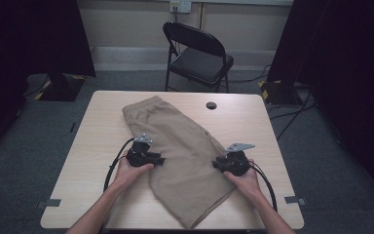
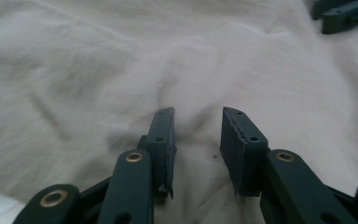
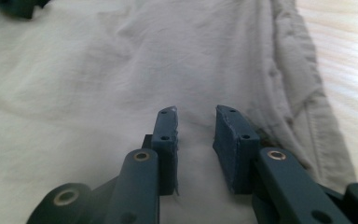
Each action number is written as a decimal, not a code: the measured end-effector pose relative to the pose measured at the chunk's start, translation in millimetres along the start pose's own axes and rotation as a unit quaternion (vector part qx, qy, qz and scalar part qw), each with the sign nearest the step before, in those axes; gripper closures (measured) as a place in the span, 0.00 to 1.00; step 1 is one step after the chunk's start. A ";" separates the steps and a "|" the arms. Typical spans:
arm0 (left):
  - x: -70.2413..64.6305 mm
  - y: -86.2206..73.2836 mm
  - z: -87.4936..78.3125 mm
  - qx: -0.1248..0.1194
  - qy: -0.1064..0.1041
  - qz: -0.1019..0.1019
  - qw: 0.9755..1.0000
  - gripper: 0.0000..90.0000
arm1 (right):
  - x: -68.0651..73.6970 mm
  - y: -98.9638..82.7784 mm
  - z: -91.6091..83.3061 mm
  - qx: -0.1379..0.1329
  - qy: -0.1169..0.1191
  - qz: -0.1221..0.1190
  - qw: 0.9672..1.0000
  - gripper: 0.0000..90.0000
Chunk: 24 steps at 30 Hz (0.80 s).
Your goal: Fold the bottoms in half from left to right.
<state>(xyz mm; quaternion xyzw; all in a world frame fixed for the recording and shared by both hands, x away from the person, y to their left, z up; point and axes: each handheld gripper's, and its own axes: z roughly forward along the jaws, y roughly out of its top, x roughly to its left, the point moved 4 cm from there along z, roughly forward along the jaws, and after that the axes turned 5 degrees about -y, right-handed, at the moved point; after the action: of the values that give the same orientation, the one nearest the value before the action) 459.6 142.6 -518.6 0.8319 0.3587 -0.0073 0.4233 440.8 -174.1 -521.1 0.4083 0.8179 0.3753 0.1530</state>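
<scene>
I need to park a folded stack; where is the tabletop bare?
Bare: the table strip left of the tan shorts, and the far right corner around the cable hole. Crowded: the middle, under the shorts, left gripper and right gripper.

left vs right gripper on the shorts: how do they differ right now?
The left gripper sits at the shorts' left edge, the right gripper at their right edge. The right gripper has the hemmed edge and bare table beside its jaws; the left gripper faces plain cloth. Shared: both point inward, jaws apart, with no fold pinched between them.
</scene>
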 end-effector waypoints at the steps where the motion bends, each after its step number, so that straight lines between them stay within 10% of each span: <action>1: 1.7 -0.4 -1.2 -0.001 0.001 -0.002 1.000 0.72 | 3.6 -0.8 -0.2 -0.002 0.002 -0.002 1.000 0.78; 11: 18.1 -4.0 -12.4 -0.009 0.011 -0.013 1.000 0.72 | 42.9 -0.3 -2.1 0.008 0.033 -0.041 0.999 0.74; 18: 18.8 -3.4 -11.1 -0.013 0.015 -0.009 1.000 0.72 | 21.5 23.4 -17.2 -0.064 0.012 -0.007 0.998 0.74; 24: 19.5 -3.0 -10.7 -0.014 0.017 -0.005 1.000 0.72 | -12.4 18.6 -1.3 -0.031 -0.041 0.005 0.999 0.66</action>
<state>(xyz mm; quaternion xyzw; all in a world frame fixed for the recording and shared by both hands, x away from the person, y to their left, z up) 469.2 162.9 -519.9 0.8239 0.3702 0.0094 0.4289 458.0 -177.3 -507.1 0.4222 0.7971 0.3841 0.1973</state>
